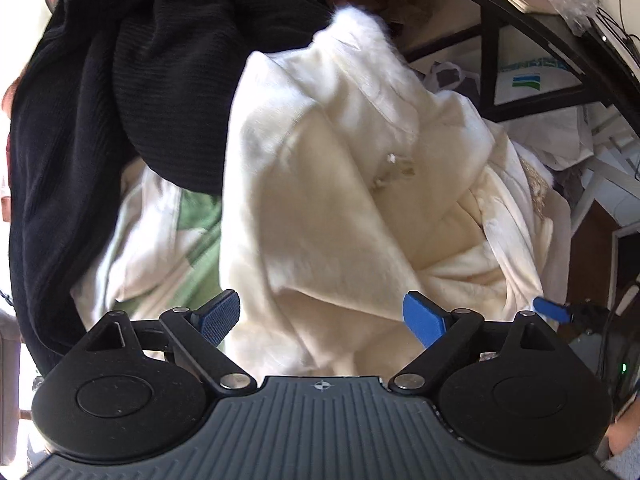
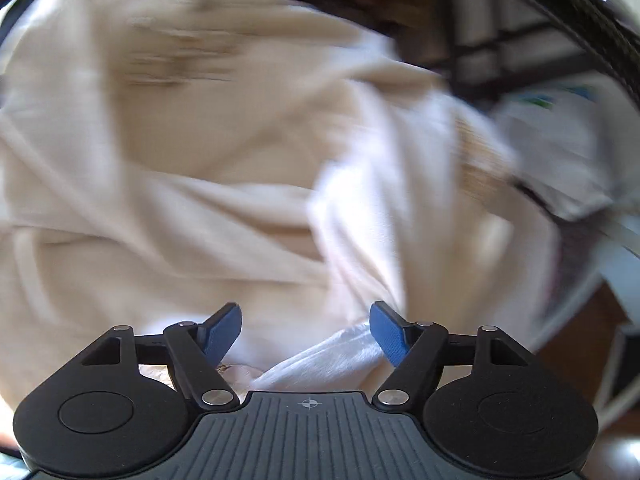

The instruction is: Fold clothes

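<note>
Left gripper [image 1: 322,320] and right gripper [image 2: 306,332] hang wide-jawed, empty, over the cream garment [image 1: 328,184] heaped beside the black knit [image 1: 132,92]. Advice: pinch one edge, spread flat first.

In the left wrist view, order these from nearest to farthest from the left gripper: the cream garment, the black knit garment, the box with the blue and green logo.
1. Cream garment: directly under the left gripper, centre.
2. Black knit garment: upper left.
3. Box: upper right, under the dark table frame.
</note>
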The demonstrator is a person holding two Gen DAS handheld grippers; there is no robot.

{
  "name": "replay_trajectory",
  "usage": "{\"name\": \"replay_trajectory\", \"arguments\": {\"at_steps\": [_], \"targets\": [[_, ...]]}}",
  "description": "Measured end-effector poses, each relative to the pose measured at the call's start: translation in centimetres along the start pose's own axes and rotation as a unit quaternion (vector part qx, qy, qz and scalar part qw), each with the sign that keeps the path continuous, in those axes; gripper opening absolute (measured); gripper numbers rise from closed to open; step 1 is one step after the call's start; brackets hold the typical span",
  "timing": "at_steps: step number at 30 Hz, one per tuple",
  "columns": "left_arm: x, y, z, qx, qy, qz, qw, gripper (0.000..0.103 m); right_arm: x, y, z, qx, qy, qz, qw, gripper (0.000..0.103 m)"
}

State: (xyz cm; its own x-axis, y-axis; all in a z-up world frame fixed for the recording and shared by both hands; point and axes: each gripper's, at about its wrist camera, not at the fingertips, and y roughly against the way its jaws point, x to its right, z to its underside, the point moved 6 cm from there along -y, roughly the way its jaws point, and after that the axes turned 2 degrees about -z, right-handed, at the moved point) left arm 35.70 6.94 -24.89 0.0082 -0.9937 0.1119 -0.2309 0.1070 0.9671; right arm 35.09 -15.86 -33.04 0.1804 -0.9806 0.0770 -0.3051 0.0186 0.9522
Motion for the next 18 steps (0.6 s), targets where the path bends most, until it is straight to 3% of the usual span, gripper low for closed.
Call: {"name": "replay_trajectory", "arguments": {"at_steps": [3, 7, 10, 13, 15, 16, 18], "targets": [[2.2, -1.5, -0.2, -0.018, 0.002, 0.019, 0.9997, 0.091, 3.1, 0.4, 1.0, -0.013, -0.036, 0.056, 0.998, 0.070], [2.4, -2.0, -0.3, -0.023, 0.013, 0.021, 0.9994, 0.091, -0.6, 2.6, 0.4, 0.052, 0.105, 0.029, 0.993, 0.078], [0.9, -1.2, -0.8, -0.017, 0.032, 0.009, 0.9993, 0.091, -5.5, 2.9, -0.1, 0.103, 0.228, 0.010, 0.968, 0.080], [-0.2, -0.7, -1.4, -0.008, 0.049, -0.002, 0.9988, 0.091, -8.7, 1.1, -0.5, 0.106, 0.298, 0.004, 0.949, 0.078], [-0.8, -0.4, -1.6, -0.003, 0.055, -0.010, 0.9984, 0.092, -8.7, -0.9, -0.9, 0.076, 0.296, 0.003, 0.952, 0.068], [-1.0, -0.3, -1.6, -0.001, 0.057, -0.013, 0.9983, 0.092, -8.7, -1.8, -1.0, 0.062, 0.295, 0.003, 0.953, 0.049], [-1.5, 0.1, -1.7, 0.000, 0.062, -0.014, 0.9980, 0.092, -7.5, -2.6, -1.3, 0.034, 0.243, -0.023, 0.969, 0.014]]}}
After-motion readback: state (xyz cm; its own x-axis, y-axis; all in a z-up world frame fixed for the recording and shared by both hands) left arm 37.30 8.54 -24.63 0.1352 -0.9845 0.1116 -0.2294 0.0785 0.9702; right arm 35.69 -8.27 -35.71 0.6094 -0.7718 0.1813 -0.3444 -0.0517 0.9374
